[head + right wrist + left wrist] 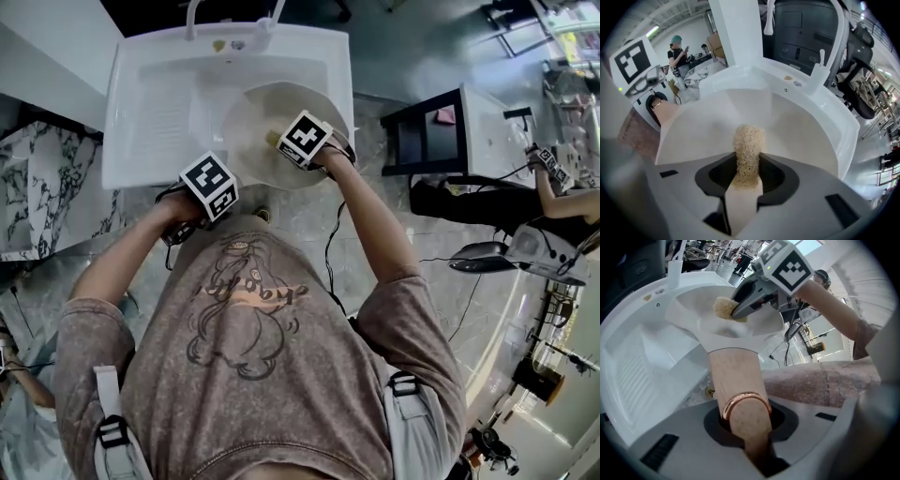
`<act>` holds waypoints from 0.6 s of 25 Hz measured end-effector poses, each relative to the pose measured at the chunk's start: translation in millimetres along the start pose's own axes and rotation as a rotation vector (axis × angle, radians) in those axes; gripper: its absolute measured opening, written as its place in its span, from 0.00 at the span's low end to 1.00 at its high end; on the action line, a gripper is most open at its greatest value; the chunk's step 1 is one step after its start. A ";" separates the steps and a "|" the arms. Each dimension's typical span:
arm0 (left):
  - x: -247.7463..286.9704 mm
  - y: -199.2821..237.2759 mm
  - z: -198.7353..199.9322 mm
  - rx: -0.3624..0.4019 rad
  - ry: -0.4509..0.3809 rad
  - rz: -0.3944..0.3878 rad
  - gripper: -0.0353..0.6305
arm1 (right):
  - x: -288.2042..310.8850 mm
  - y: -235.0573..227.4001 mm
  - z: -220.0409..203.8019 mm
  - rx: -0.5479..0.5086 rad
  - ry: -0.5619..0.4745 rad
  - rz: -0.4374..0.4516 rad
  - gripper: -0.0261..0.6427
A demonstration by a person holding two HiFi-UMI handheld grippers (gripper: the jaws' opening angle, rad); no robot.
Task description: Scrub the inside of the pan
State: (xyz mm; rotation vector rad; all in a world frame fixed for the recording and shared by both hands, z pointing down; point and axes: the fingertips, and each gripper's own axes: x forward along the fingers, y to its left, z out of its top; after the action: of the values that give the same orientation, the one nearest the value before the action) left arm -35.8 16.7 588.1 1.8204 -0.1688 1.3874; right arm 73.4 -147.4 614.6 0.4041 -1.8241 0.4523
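Note:
A pale cream pan (pixel 253 117) sits tilted in the right part of a white sink (pixel 141 56). Its wooden handle (pixel 736 380), ringed by a copper band (pixel 745 401), runs back into my left gripper (pixel 743 427), which is shut on it at the sink's front edge (pixel 202 202). My right gripper (pixel 286 145) reaches into the pan and is shut on a tan loofah sponge (pixel 748 150). The sponge (pixel 724 307) presses against the pan's inner surface (pixel 797 126). In the left gripper view the right gripper (pixel 740 308) comes in from the upper right.
A white faucet (pixel 267 28) stands at the sink's back rim, and a ribbed washboard slope (pixel 164 112) fills the sink's left half. A marble counter (pixel 37 187) is to the left, a black side table (pixel 441 131) to the right. Another person (pixel 562 187) works at far right.

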 end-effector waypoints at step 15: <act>-6.6 5.8 -4.1 -0.032 -0.038 0.025 0.16 | -81.6 15.4 16.4 0.142 -0.317 -0.031 0.27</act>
State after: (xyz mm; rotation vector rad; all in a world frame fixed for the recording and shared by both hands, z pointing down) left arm -44.6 13.3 585.6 1.8243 -0.2329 1.3609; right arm 75.6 -138.4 530.4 0.6298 -2.0948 0.5205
